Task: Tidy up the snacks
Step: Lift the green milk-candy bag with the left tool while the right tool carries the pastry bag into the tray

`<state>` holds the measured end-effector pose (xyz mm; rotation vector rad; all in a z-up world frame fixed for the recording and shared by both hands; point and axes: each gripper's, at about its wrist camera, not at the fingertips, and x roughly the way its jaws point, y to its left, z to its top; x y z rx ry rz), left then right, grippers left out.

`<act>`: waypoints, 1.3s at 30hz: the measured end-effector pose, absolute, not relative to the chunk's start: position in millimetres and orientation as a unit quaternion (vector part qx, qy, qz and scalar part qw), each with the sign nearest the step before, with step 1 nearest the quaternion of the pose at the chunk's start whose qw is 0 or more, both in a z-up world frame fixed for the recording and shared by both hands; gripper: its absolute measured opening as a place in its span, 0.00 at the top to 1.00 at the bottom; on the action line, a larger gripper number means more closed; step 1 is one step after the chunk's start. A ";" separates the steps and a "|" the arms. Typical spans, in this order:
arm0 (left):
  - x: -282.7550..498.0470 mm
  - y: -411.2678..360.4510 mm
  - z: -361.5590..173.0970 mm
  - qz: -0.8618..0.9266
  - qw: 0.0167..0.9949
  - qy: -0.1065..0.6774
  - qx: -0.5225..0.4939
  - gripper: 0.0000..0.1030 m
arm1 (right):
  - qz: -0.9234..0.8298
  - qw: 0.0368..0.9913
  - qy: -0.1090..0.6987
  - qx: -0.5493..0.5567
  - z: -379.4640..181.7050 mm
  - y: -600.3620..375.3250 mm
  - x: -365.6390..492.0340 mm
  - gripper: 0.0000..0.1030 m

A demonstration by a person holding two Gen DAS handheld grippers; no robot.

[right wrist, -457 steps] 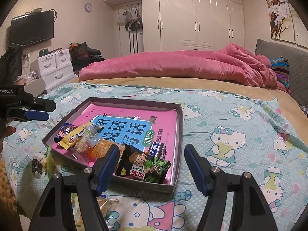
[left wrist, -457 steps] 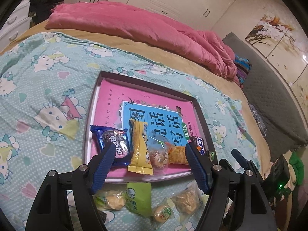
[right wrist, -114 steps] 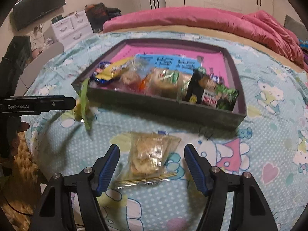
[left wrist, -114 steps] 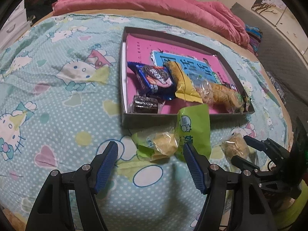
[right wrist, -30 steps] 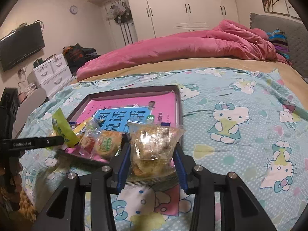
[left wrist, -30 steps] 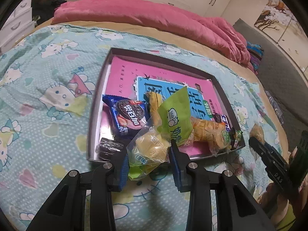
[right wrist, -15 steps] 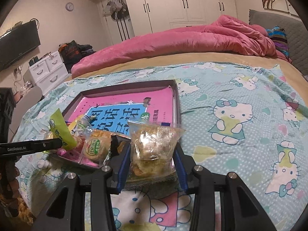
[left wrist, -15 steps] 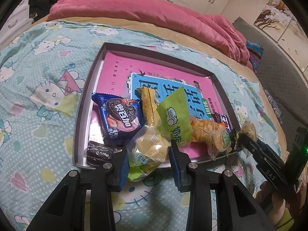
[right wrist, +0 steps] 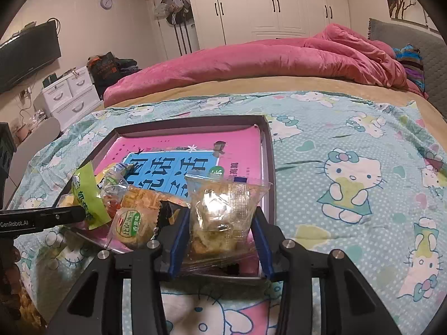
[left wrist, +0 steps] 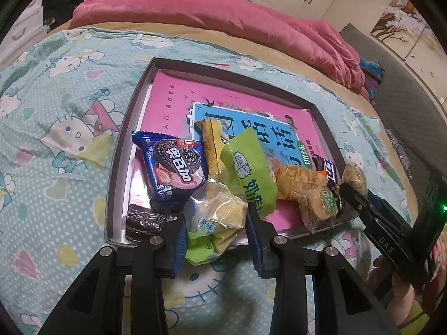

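The left hand-held gripper (left wrist: 215, 224) pinched a clear-and-green cake packet (left wrist: 216, 215), hanging it right over the near rim of the tray (left wrist: 131, 128), so the drop spot lay just ahead and below. The right hand-held gripper (right wrist: 220, 230) pinched a clear pastry bag (right wrist: 223, 209), upright, above the tray's near right corner. Both packets sat at the near edge, with the tray's long bare stretch of pink book (left wrist: 178, 97) running farther away.

Both fisheye views ride close behind their own fingers, tilted down at the bed (left wrist: 42, 117) — the left from the tray's (left wrist: 123, 150) near-left corner, the right from its near-right corner (right wrist: 269, 167) — sharing tray and pink quilt (right wrist: 251, 58).
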<state>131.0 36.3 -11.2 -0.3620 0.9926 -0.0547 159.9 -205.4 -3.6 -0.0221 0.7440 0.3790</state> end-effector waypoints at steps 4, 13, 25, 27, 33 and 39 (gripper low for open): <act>130.3 34.5 -11.6 -0.024 0.865 0.472 -0.167 0.63 | 0.179 0.917 0.356 -0.029 -2.7 -200.1 160.1 0.57; 129.3 34.2 -11.6 -0.021 0.866 0.472 -0.165 0.63 | 0.169 0.918 0.360 -0.013 -2.8 -199.2 168.3 0.56; 126.1 39.2 -9.8 -0.018 0.866 0.471 -0.168 0.63 | 0.187 0.915 0.356 -0.022 -4.5 -194.9 154.5 0.55; 126.1 39.2 -9.8 -0.018 0.866 0.471 -0.167 0.63 | 0.191 0.915 0.356 -0.021 -4.5 -195.5 152.4 0.53; 125.4 40.2 -8.8 -0.017 0.866 0.472 -0.167 0.63 | 0.190 0.920 0.342 -0.015 1.6 -201.4 143.0 0.40; 124.3 42.3 -7.7 -0.011 0.865 0.473 -0.168 0.63 | 0.182 0.925 0.334 -0.013 7.3 -208.1 133.8 0.40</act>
